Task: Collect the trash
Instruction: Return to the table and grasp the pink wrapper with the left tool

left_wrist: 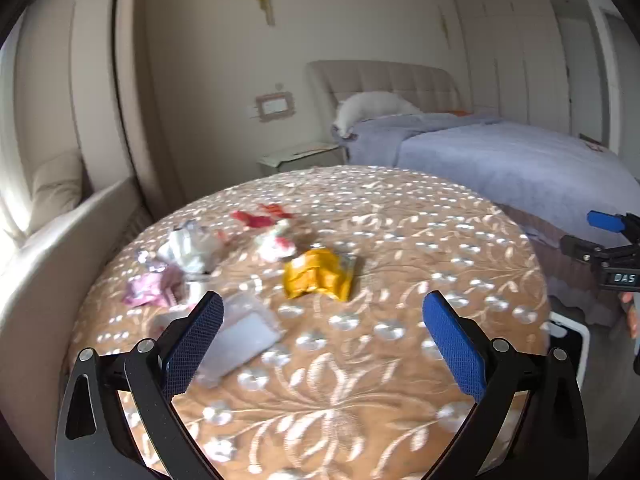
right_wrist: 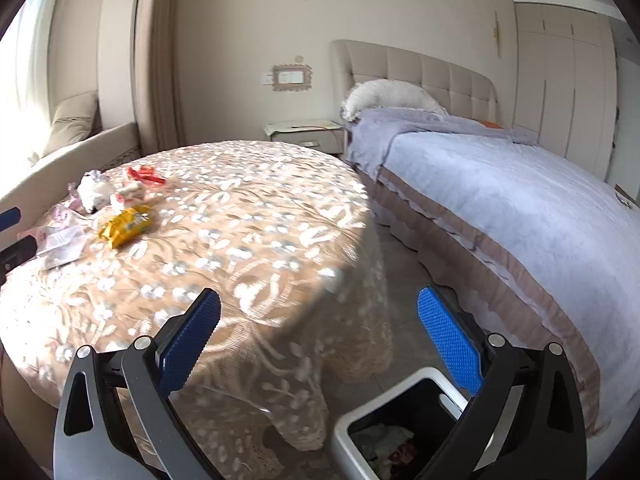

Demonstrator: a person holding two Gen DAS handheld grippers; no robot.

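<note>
**Some trash binned, most of it still on the table**

From where I stand, the bed (right_wrist: 500,184) fills the right side of the room, with a white fluffy shape, maybe a pet or a cushion, up at its head; I can't say which. Next to it is the round table (right_wrist: 248,216) under its flowered cloth, and that is where the work remains. Down on the floor between table and bed sits the white bin (right_wrist: 340,432), and it already has a few crumpled scraps in the bottom, so I'd judge a first round of collecting is done.

What is left lies in a loose cluster on the far-left part of the tabletop. The biggest pieces are a clear plastic bag (left_wrist: 246,330) nearest the front edge and a yellow wrapper (left_wrist: 318,274) just beside it. Behind those are a crumpled white wrapper (left_wrist: 190,246), a pink wrapper (left_wrist: 146,290), and a few small red-and-white scraps (left_wrist: 266,220) furthest back.

The left gripper (left_wrist: 322,334) hovers over the table with its jaws spread wide and nothing between them, the clear bag near its left finger. The right gripper (right_wrist: 318,336) hangs above the bin, likewise spread and empty. By my reckoning the job is well short of half done.
</note>
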